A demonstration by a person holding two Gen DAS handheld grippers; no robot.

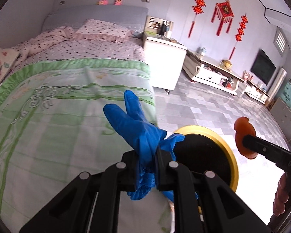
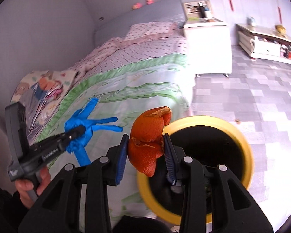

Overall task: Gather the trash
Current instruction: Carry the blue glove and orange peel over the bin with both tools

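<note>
Left tongs (image 1: 157, 153) clamping blue glove (image 1: 133, 124); right tongs (image 2: 146, 145) clamping orange peel (image 2: 147, 136), hovering over yellow-rimmed bin (image 2: 248, 153) beside bed edge (image 2: 184, 89); open floor (image 2: 261, 97) right.

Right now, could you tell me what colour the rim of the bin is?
Yellow, around a black inside; the bin rim shows best in the right wrist view.

The only lettering I can make out is "DAS" in raised letters on the black body of the right tool (image 1: 248, 145) at the right edge, while the print on the left tool (image 2: 75, 134) is too blurred to read.
</note>
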